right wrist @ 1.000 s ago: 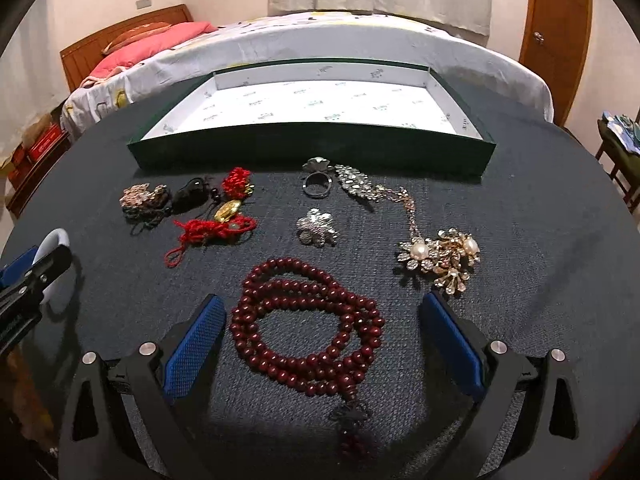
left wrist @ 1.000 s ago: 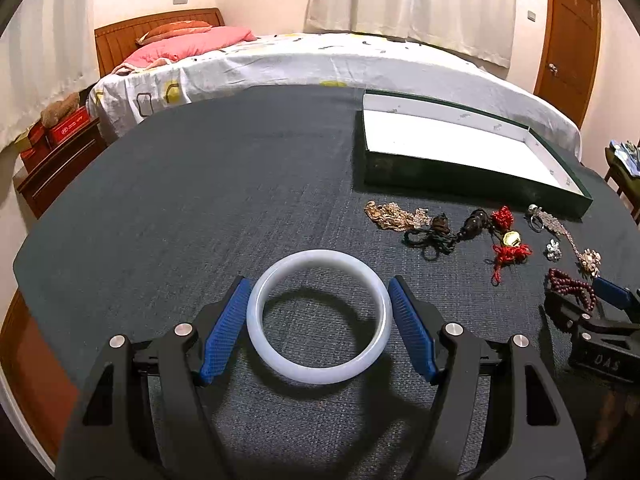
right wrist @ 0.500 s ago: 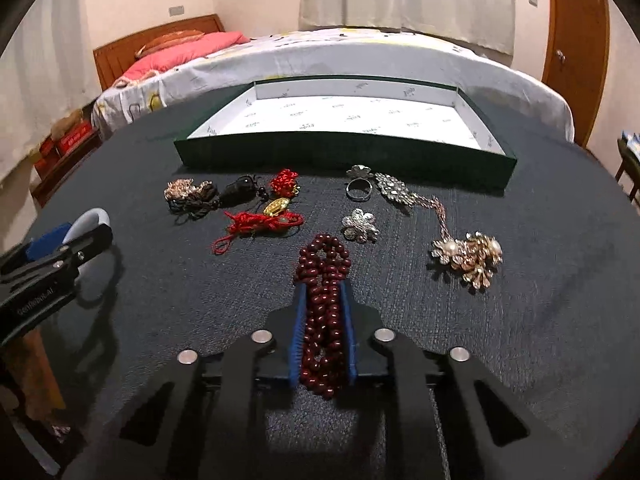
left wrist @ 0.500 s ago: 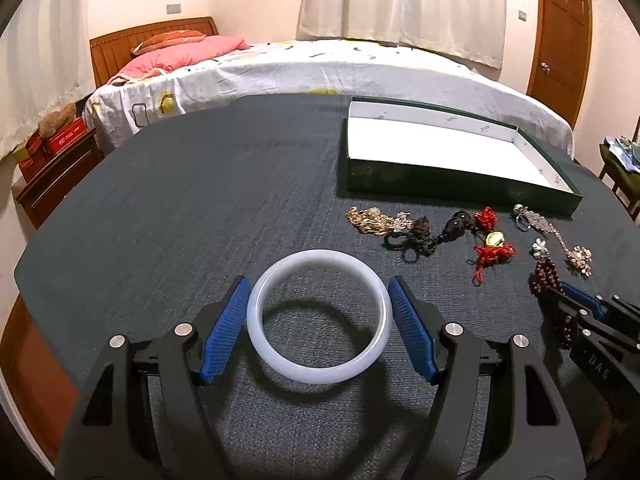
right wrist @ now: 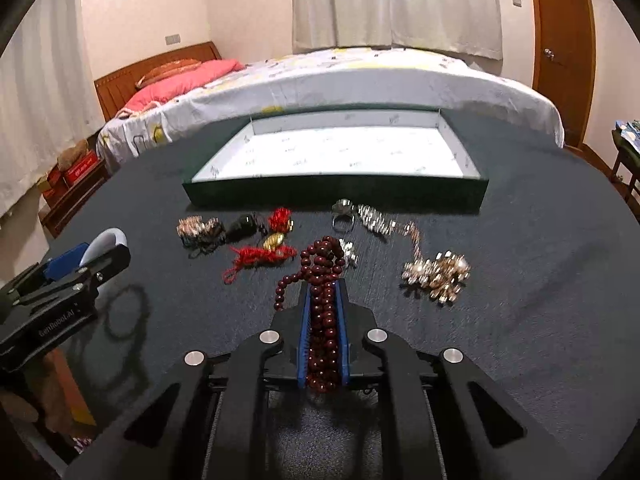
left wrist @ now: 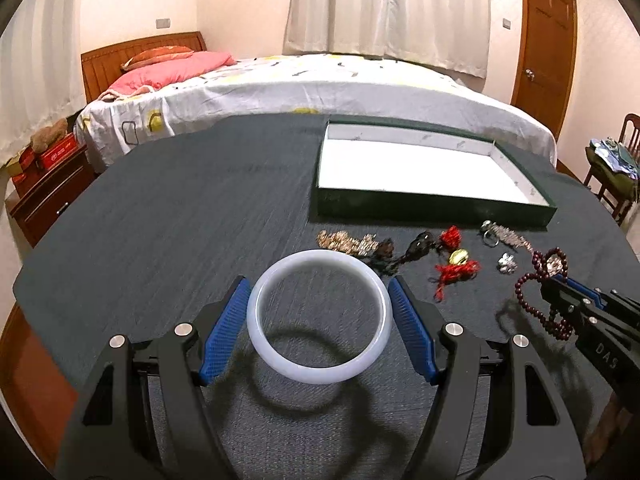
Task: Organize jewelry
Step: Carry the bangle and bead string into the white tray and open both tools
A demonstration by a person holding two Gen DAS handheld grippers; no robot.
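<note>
My right gripper (right wrist: 323, 312) pinches the limp, heavy bead string (right wrist: 320, 300) near the box (right wrist: 336, 192); my left gripper (left wrist: 319, 316) pinches the rigid, slippery, breakable bangle (left wrist: 319, 316) across its width.

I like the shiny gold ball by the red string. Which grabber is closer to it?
Right, I think. The right gripper, shut on the dark red beads, sits just in front of the gold ball. The left gripper, clamping the white bangle, is farther off to its left.
</note>
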